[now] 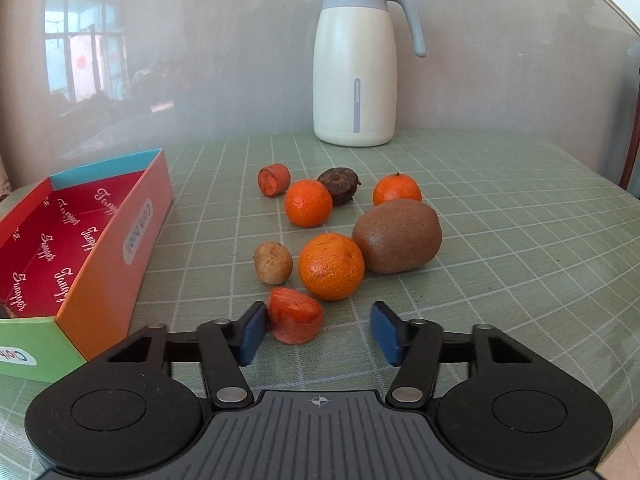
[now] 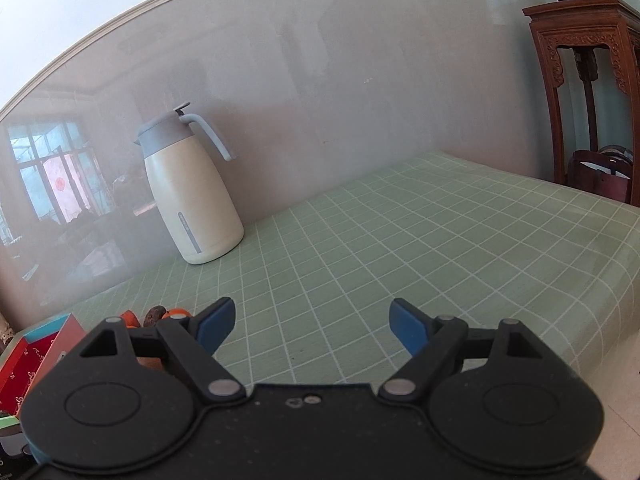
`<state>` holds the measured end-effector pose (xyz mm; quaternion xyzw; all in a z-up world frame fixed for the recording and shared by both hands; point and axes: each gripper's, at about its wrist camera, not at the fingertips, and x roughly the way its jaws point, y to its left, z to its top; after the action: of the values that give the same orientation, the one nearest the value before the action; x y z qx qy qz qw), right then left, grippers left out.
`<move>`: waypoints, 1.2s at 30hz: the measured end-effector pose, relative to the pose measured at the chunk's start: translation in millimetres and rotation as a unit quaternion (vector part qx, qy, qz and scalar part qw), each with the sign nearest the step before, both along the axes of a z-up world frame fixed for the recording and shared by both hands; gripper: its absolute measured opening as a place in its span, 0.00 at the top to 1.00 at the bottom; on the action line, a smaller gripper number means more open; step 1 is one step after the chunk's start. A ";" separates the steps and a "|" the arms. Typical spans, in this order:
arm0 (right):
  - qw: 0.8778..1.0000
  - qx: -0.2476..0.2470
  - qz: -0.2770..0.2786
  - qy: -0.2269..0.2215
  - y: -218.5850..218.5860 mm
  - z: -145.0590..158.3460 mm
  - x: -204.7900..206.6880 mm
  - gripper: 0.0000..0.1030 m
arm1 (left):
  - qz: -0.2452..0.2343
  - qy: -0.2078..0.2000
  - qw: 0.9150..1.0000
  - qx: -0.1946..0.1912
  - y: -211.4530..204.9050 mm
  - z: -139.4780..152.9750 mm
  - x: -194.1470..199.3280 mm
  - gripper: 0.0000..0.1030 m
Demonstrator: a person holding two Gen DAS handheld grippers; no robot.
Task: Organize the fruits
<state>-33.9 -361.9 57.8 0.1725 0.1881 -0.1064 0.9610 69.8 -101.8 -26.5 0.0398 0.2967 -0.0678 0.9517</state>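
In the left wrist view several fruits lie on the green checked tablecloth [image 1: 520,240]: a near carrot piece [image 1: 295,320], a far carrot piece [image 1: 274,180], three oranges [image 1: 331,266] [image 1: 308,203] [image 1: 397,189], a kiwi [image 1: 397,236], a small tan round fruit [image 1: 273,262] and a dark brown fruit [image 1: 339,185]. My left gripper [image 1: 318,332] is open, low over the cloth; the near carrot piece lies between its jaws against the left pad [image 1: 253,332]. An open red-lined box [image 1: 72,256] stands to the left. My right gripper [image 2: 314,326] is open and empty above the cloth.
A cream and grey thermos jug [image 1: 354,64] stands at the back against the wall; it also shows in the right wrist view [image 2: 190,188]. A carved wooden stand [image 2: 584,92] is beyond the table's right end. The box corner [image 2: 36,352] shows at lower left.
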 end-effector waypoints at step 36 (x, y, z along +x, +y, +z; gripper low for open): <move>0.998 -0.008 0.064 0.006 52.9 2.5 20.6 0.18 | 0.113 -0.105 0.988 -0.010 91.4 46.3 -28.2 0.71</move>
<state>-13.3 -309.1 60.4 0.1515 0.2033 -0.0469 0.9662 41.6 -10.4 19.8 0.0032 0.1969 0.0412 0.9796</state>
